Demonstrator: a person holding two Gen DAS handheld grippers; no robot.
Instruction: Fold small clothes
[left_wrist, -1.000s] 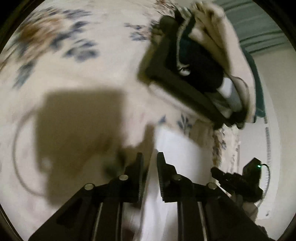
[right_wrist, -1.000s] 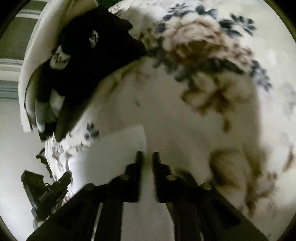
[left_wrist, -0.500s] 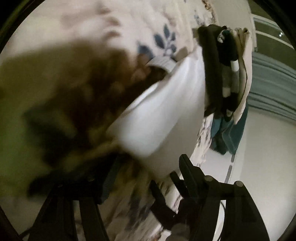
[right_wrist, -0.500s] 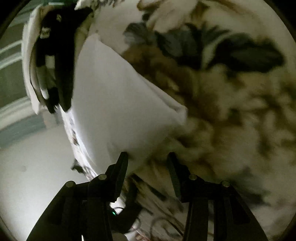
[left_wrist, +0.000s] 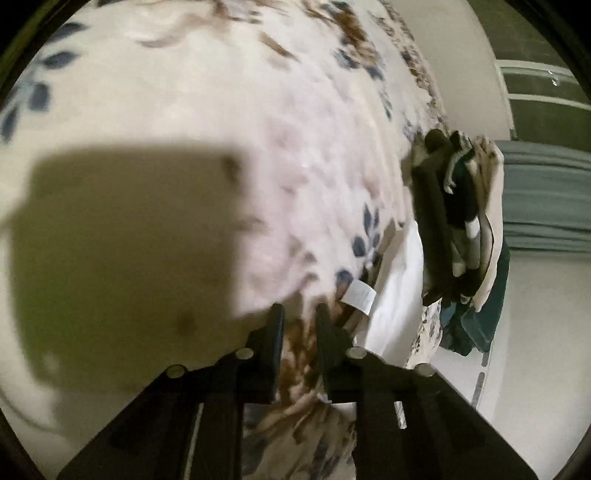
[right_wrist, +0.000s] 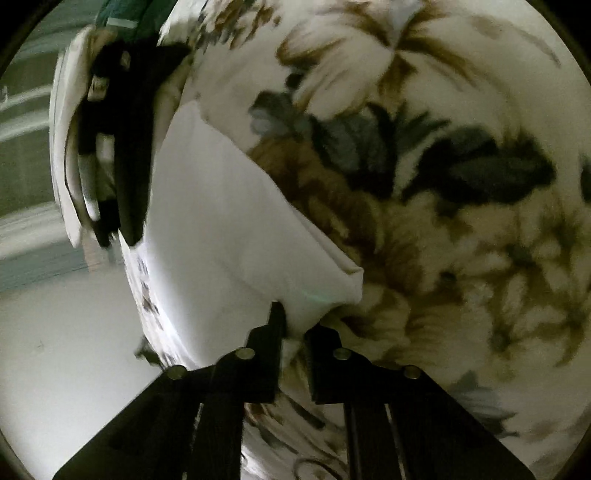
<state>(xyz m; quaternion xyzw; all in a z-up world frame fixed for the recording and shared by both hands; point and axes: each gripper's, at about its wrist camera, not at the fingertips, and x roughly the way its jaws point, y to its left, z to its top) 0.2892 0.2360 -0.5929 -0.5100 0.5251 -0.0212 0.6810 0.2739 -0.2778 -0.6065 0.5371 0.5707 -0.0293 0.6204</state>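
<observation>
A white garment (right_wrist: 229, 229) lies folded on the floral bedspread (right_wrist: 461, 240). My right gripper (right_wrist: 295, 321) is shut on the garment's near corner, with white cloth pinched between the fingers. In the left wrist view the same garment (left_wrist: 395, 295) lies at the right with a white label (left_wrist: 360, 295) showing. My left gripper (left_wrist: 298, 317) sits just left of the garment over the bedspread (left_wrist: 221, 129), fingers close together with nothing between them.
A stack of dark and cream folded clothes (left_wrist: 454, 221) lies beyond the white garment at the bed's edge; it also shows in the right wrist view (right_wrist: 107, 140). A teal cloth (left_wrist: 476, 325) hangs off the edge. The pale floor (right_wrist: 66, 332) lies beyond the bed.
Both grippers opened half a second ago and have closed again. The right now pinches the white garment's corner; the left has let go of the garment and shifted to its left.
</observation>
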